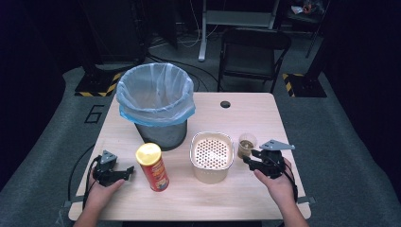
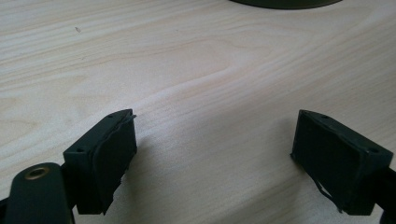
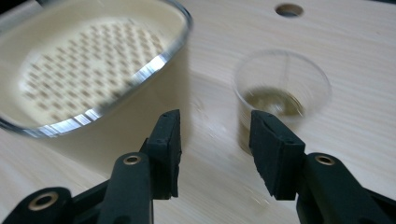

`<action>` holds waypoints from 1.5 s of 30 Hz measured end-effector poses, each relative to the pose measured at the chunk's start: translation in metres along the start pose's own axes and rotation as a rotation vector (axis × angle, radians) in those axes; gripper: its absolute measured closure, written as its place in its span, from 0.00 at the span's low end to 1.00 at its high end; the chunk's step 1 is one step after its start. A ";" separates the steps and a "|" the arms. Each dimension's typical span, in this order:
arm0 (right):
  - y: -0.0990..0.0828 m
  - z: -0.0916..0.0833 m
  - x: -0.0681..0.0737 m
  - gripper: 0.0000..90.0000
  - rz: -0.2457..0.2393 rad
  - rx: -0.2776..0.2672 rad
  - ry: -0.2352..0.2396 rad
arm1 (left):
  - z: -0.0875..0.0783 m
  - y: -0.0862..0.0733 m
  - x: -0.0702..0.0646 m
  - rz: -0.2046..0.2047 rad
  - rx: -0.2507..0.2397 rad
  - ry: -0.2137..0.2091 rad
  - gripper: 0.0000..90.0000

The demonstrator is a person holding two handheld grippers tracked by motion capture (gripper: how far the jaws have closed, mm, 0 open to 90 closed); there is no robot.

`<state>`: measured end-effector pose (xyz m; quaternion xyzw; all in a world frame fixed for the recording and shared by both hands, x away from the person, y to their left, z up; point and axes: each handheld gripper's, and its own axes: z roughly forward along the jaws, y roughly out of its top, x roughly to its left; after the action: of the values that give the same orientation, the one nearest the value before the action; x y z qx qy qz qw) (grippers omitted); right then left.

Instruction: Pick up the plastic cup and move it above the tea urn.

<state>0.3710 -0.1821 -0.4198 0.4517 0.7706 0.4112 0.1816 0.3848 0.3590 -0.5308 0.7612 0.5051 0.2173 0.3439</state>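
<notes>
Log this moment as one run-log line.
left gripper: open, on table | right gripper: open, nothing held, nearing clear cup | strainer basket beside

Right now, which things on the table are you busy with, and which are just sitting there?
In use:
- small clear cup with brownish bits in it, just ahead of the right gripper
- cream strainer basket right beside it

Just sitting there:
- bin with a blue bag
- red can with a yellow lid
- left gripper, open on bare table

Clear cup point(image 3: 282, 95), upright, beside strainer point(image 3: 93, 70)
</notes>
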 end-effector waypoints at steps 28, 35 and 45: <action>0.025 0.028 0.031 0.71 -0.064 0.101 0.078 | 0.000 0.000 0.000 0.000 0.000 0.000 0.15; 0.018 0.019 0.030 0.71 -0.076 0.104 0.100 | 0.000 0.000 0.000 0.000 -0.001 0.001 0.15; 0.024 0.001 0.011 0.53 -0.014 0.037 0.088 | 0.000 0.000 0.000 0.000 -0.001 0.001 0.15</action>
<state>0.3787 -0.1665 -0.4000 0.4311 0.7884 0.4154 0.1419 0.3848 0.3589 -0.5308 0.7609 0.5052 0.2177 0.3441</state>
